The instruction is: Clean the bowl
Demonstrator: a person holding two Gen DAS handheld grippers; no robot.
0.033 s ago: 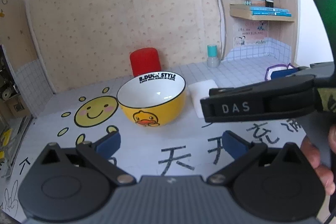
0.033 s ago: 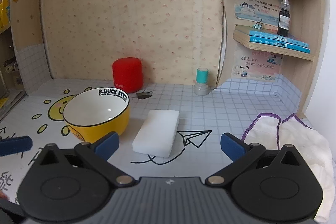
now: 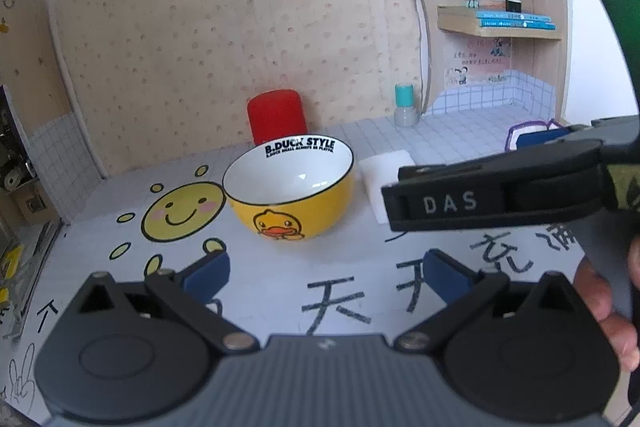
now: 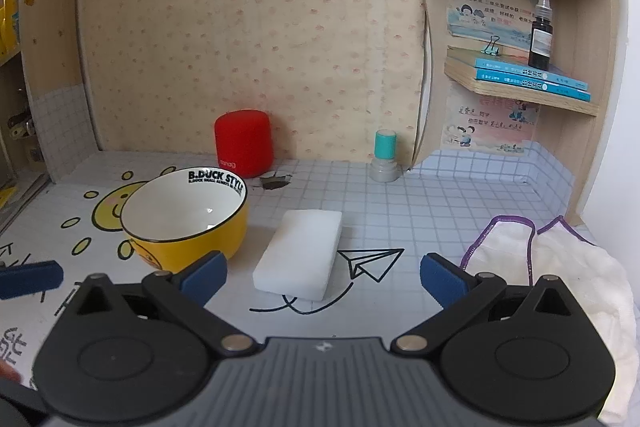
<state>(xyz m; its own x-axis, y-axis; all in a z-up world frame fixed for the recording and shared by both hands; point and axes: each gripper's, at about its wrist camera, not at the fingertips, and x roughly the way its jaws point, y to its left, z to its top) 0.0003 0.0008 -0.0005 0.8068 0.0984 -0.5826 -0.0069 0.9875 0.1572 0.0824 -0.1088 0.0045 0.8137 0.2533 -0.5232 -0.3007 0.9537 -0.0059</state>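
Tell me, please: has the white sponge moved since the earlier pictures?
No. In the right wrist view the white sponge lies as before, between the yellow duck bowl and the printed paper plane.

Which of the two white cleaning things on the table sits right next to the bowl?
The white sponge block, a flat rectangular slab beside the yellow duck bowl. The white cloth with purple edging lies crumpled far off, at the table's right end.

The bowl (image 4: pixel 188 223) is yellow outside with a duck picture (white inside, black rim). The sponge (image 4: pixel 300 255) is white. The cup (image 4: pixel 243 143) is red.
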